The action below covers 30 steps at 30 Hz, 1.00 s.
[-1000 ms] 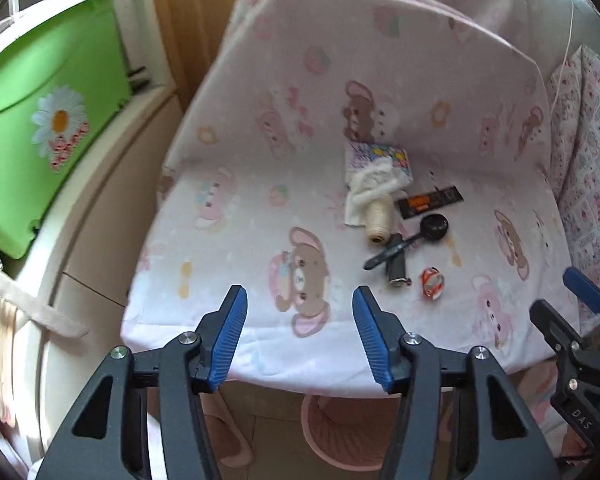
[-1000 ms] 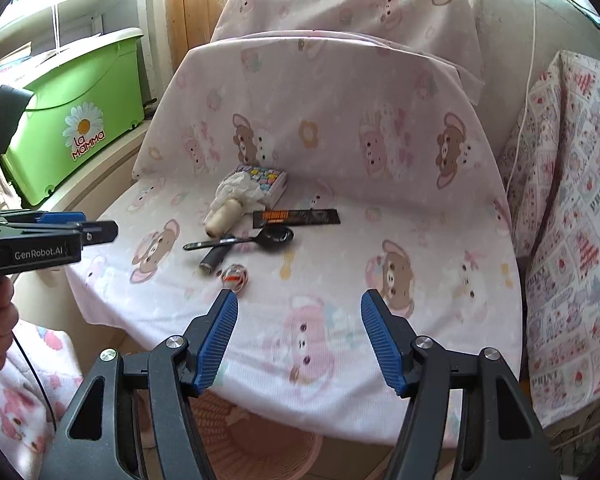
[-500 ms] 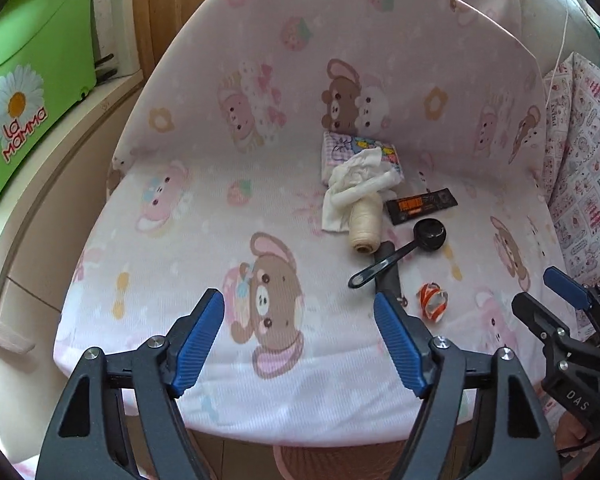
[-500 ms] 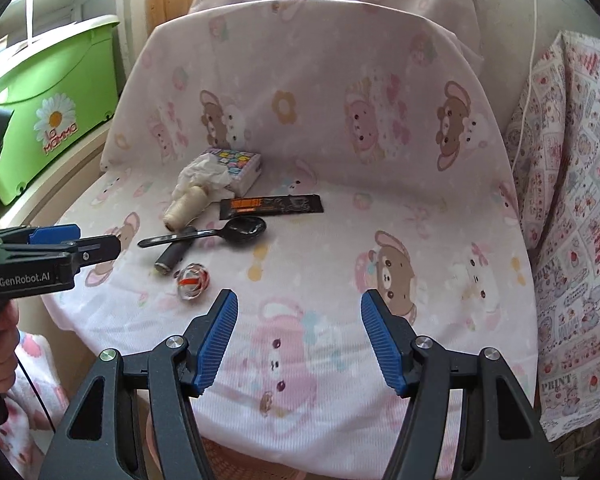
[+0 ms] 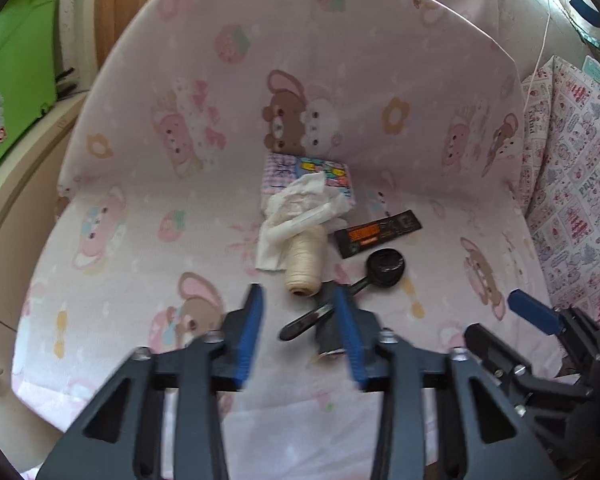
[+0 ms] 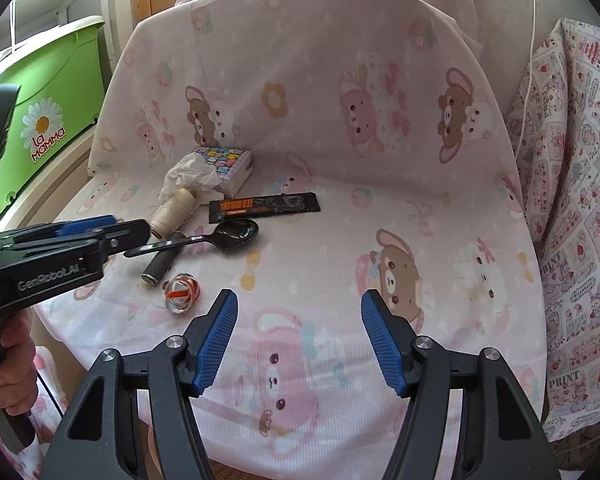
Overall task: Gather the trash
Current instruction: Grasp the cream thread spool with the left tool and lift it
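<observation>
On the pink bear-print chair seat lie a crumpled tissue on a tissue pack, a cream thread spool, a black sachet, a black spoon and a dark cylinder. My left gripper hangs just over the spoon's handle with its jaws closing, handle and cylinder between them, and the pads do not press either. In the right wrist view a red-and-clear wrapper lies near the seat's front. My right gripper stands open over bare seat.
A green tub with a daisy sits on the ledge at the left. A patterned cushion borders the seat at the right. A hand holds the left gripper's handle. The seat's right half holds nothing.
My left gripper has come forward and down to the spoon's handle; its jaws widened, then narrowed. The right gripper has drawn a little nearer to the seat, jaws unchanged.
</observation>
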Tool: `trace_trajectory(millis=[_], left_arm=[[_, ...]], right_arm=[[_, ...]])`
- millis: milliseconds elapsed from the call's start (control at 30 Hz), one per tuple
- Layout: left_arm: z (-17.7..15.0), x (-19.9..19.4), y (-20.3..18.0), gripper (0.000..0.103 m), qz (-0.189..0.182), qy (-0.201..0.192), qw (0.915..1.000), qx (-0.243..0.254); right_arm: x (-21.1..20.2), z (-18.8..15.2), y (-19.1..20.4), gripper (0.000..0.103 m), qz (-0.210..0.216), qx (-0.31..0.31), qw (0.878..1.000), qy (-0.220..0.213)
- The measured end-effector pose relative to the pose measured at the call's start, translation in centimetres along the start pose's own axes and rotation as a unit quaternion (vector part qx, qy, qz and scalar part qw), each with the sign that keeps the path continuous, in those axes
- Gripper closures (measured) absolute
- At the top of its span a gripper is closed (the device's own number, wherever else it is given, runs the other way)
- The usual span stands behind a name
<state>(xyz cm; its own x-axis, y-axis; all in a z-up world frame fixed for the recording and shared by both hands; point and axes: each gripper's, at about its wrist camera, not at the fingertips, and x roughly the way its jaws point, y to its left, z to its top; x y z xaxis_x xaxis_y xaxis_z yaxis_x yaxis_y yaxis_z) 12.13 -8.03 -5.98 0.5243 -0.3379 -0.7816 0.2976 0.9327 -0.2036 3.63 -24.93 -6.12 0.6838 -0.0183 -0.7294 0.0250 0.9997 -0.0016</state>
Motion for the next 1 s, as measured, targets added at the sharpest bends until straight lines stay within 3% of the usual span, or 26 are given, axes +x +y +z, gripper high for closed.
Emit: trace_trajectory(millis=[233, 333, 433, 500, 667, 800, 1000], left_arm=[[1.2, 1.6, -0.6, 0.082, 0.010, 0.005, 0.9999, 0.001], [1.2, 2.3, -0.3, 0.074, 0.013, 0.006, 0.9999, -0.003], [1.1, 3.5, 0.1, 0.073, 0.020, 0.018, 0.9996, -0.012], [1.1, 3.4, 0.1, 0.079, 0.014, 0.015, 0.9997, -0.015], [1.2, 1.6, -0.4, 0.080, 0.026, -0.003, 0.9995, -0.019], [1.4, -0.5, -0.5, 0.080, 0.006, -0.009, 0.9993, -0.035], [0.6, -2.6, -0.2, 0.080, 0.057, -0.014, 0.9982, -0.011]], right_arm=[[0.9, 0.4, -0.6, 0.036, -0.005, 0.019, 1.000, 0.007], [1.2, 0.4, -1.0, 0.036, -0.021, 0.024, 0.999, 0.001], [1.5, 0.4, -1.5, 0.036, -0.020, 0.035, 0.999, 0.004], [1.6, 0.4, -1.8, 0.037, -0.014, 0.044, 0.999, 0.009], [1.4, 0.3, -2.2, 0.036, -0.014, 0.050, 0.999, 0.006], [1.1, 0.2, -2.1, 0.036, -0.011, 0.054, 0.998, 0.002], [0.7, 0.0, -1.0, 0.036, 0.004, 0.043, 0.999, -0.008]])
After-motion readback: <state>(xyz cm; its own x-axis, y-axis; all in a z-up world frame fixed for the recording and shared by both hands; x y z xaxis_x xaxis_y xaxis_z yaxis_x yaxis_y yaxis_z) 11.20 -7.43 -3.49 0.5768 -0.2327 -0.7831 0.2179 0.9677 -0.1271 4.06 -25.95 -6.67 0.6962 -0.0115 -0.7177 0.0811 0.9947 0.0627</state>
